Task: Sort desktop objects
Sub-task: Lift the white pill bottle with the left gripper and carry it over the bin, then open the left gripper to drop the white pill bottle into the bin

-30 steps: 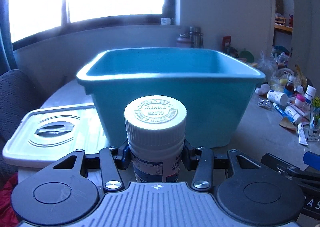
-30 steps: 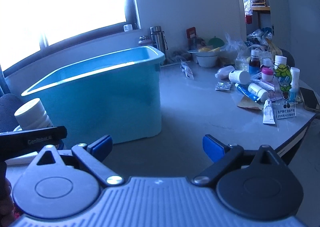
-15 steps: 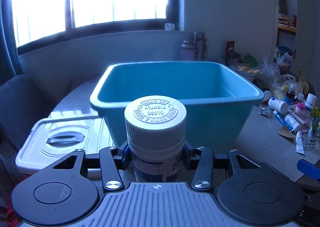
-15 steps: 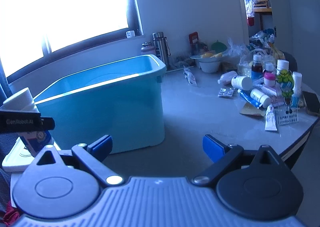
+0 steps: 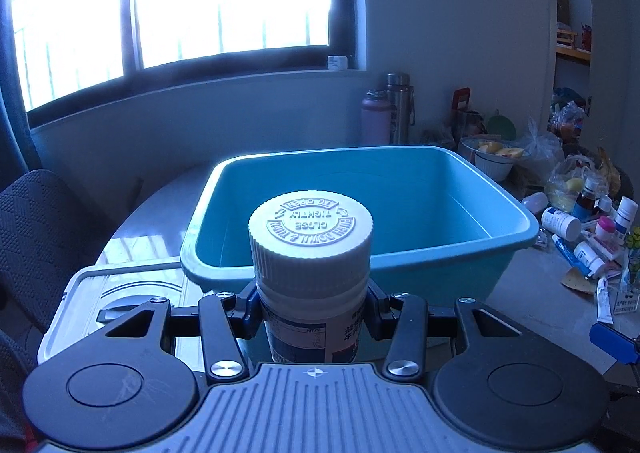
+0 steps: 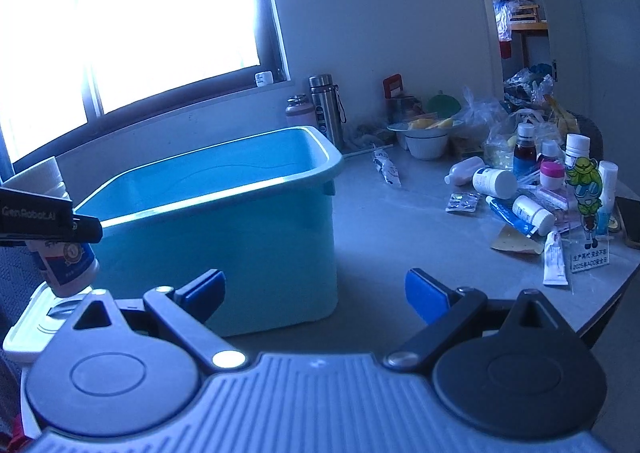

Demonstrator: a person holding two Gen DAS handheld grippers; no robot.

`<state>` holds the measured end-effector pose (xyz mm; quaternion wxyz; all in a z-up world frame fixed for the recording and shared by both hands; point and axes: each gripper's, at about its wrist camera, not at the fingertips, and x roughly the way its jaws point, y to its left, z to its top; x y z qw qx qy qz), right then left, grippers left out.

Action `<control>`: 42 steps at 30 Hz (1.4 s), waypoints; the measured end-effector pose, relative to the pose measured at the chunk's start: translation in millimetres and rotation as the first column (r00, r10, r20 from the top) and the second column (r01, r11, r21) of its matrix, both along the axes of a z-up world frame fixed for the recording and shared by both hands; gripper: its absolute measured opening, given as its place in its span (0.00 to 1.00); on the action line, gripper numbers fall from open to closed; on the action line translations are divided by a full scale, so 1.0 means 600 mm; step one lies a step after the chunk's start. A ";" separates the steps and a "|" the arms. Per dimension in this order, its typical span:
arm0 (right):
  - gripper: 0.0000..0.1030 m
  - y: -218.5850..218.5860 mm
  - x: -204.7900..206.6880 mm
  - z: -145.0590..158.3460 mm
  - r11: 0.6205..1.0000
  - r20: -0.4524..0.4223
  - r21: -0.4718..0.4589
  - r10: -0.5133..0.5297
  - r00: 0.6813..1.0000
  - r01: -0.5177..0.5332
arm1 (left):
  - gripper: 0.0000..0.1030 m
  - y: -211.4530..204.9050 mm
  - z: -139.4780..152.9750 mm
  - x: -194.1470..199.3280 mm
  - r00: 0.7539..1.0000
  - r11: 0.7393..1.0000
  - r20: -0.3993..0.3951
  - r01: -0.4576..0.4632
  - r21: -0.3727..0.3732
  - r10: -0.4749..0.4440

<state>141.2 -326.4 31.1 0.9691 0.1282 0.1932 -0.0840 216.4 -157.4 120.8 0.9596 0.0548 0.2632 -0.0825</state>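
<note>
— Left gripper (image 5: 312,313)?
— Clamped on white-capped pill bottle (image 5: 310,277), upright, w/ teal bin (image 5: 440,253) just ahead (angled slightly down).
— Right gripper (image 6: 316,293)?
— Spread wide, nothing between, over tabletop (image 6: 400,221) beside bin.

Black linkages, silver screws, blue fingers (image 6: 426,295)

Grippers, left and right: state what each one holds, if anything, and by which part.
The left gripper holds the white-capped pill bottle upright by its body, just below the cap. The right gripper holds nothing; its jaws stand open.
</note>
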 end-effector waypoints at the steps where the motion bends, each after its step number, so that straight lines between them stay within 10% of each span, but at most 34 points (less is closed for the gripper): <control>1: 0.94 0.001 0.003 0.001 1.000 0.002 0.002 -0.001 1.000 0.001 | 0.47 0.000 0.002 0.004 1.000 1.000 0.001 0.001 0.000 -0.001; 42: 0.94 0.028 0.125 0.002 1.000 -0.038 0.007 -0.024 0.999 0.024 | 0.47 -0.012 0.010 0.167 0.999 0.999 -0.019 0.037 -0.038 -0.038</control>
